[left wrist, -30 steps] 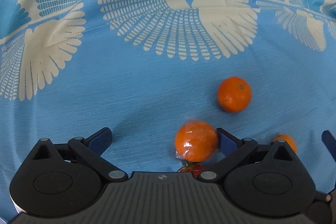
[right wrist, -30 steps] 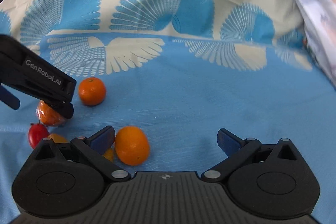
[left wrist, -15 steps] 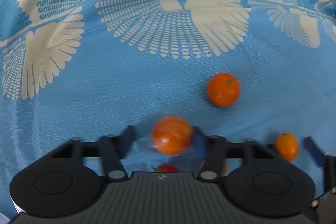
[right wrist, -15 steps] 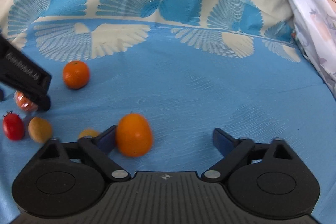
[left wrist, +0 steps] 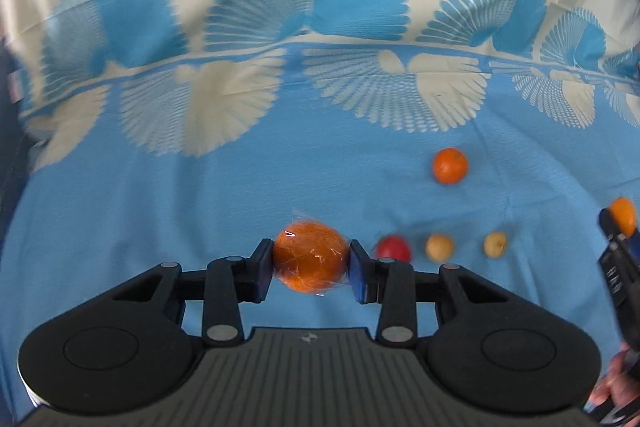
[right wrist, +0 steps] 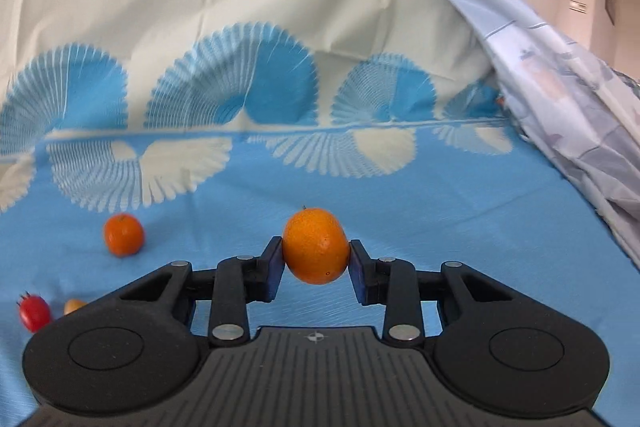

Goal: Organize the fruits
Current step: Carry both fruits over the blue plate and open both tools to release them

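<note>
My left gripper [left wrist: 311, 263] is shut on an orange wrapped in clear film [left wrist: 310, 255] and holds it above the blue cloth. My right gripper [right wrist: 315, 259] is shut on a bare oval orange [right wrist: 315, 246], also lifted; it shows at the right edge of the left wrist view [left wrist: 623, 221]. On the cloth lie a loose mandarin [left wrist: 449, 165] [right wrist: 123, 235], a red cherry tomato [left wrist: 394, 249] [right wrist: 34, 313] and two small yellow fruits [left wrist: 439, 247] [left wrist: 495, 244]; one peeks out in the right wrist view [right wrist: 74, 305].
A blue and cream fan-patterned cloth [left wrist: 200, 187] covers the surface and rises at the back. A pale printed sheet [right wrist: 560, 99] hangs over something at the right. The right gripper's body [left wrist: 618, 267] stands at the right edge of the left wrist view.
Both grippers have shut on their oranges and lifted them. The views have pulled back and up, so the row of small fruits now shows on the cloth.
</note>
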Action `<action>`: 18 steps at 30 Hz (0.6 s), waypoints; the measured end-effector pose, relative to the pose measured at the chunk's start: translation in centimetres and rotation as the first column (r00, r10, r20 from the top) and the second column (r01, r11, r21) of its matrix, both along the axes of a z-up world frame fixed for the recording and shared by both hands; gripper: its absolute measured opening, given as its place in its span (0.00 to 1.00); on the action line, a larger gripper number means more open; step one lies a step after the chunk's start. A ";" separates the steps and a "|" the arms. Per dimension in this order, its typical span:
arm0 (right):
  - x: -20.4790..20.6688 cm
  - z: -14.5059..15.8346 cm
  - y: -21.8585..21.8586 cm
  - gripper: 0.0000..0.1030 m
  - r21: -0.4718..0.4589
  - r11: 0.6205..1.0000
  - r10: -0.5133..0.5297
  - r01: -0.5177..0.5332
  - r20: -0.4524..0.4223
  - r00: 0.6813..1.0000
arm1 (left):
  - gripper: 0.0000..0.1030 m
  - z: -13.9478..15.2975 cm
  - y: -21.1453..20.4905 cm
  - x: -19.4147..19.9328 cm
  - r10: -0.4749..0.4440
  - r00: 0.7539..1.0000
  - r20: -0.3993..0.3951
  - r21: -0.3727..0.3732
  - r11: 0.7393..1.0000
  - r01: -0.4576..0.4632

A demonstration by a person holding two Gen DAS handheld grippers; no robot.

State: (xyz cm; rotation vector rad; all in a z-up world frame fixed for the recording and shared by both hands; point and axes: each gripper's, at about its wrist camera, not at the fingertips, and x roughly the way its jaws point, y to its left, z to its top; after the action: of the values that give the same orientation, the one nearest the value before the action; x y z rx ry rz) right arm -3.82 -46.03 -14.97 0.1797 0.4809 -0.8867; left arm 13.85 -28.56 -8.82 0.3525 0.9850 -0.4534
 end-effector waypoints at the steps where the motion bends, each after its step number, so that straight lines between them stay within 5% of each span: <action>1: -0.9 1.1 0.5 0.34 0.000 1.000 0.007 -0.007 0.018 1.000 | 0.41 0.7 1.5 -0.9 0.015 1.000 0.000 0.004 1.000 -0.015; 9: -9.8 7.2 11.6 0.35 0.087 0.967 0.238 -0.240 0.039 0.971 | 0.41 5.4 14.2 -8.9 0.082 0.997 0.000 -0.004 0.997 -0.082; 14: -13.5 9.5 19.1 0.35 0.191 0.891 0.412 -0.413 0.047 0.910 | 0.41 7.2 21.2 -12.8 0.136 0.991 0.004 -0.004 0.991 -0.136; 18: -14.9 11.9 24.7 0.35 0.184 0.827 0.527 -0.531 0.071 0.847 | 0.41 8.6 25.9 -15.5 0.176 0.984 0.026 -0.032 0.984 -0.175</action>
State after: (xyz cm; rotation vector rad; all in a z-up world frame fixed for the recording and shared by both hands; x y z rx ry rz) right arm -18.68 -21.36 -3.05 0.2203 0.5667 -0.2872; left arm -1.61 -2.69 -0.26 0.2421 0.9714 -0.3022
